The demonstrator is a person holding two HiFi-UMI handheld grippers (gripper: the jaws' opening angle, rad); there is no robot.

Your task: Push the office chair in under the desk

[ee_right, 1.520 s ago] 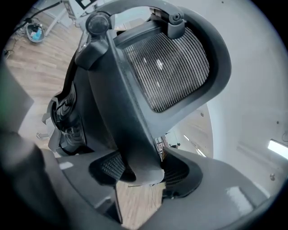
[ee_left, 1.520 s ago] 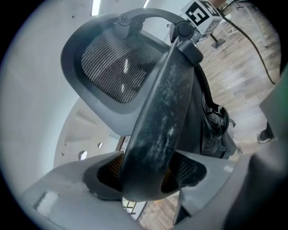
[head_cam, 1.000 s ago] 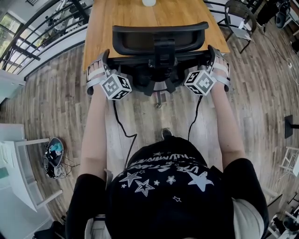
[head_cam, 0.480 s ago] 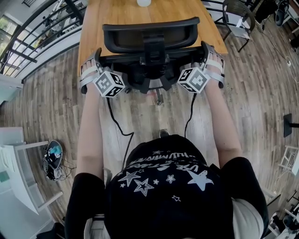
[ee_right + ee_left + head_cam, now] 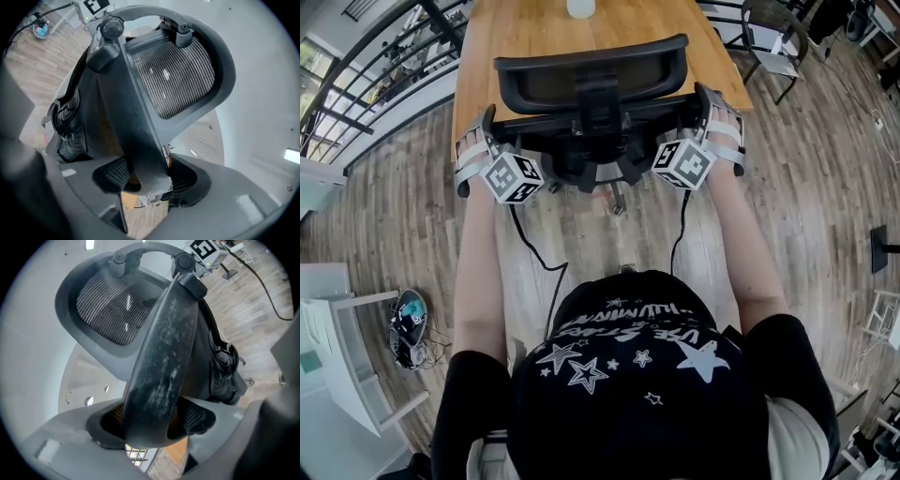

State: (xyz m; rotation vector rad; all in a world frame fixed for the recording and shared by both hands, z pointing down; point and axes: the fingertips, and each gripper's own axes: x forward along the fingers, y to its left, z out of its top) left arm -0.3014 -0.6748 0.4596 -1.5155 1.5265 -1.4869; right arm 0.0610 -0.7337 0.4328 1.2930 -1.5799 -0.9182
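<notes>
Where the black mesh-backed office chair (image 5: 591, 80) stands at the near edge of the light wooden desk (image 5: 534, 28), its dark curved frame bar (image 5: 164, 348) is clamped on either side by the left gripper (image 5: 150, 420) and the right gripper (image 5: 145, 176), with pads pressed against it. Both forearms (image 5: 478, 262) are stretched forward, side by side.

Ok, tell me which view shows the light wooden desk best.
The head view: the light wooden desk spreads out beyond the black office chair. Both gripper views are filled by the chair, with only slivers of orange-brown wood behind it that may be the desk.
</notes>
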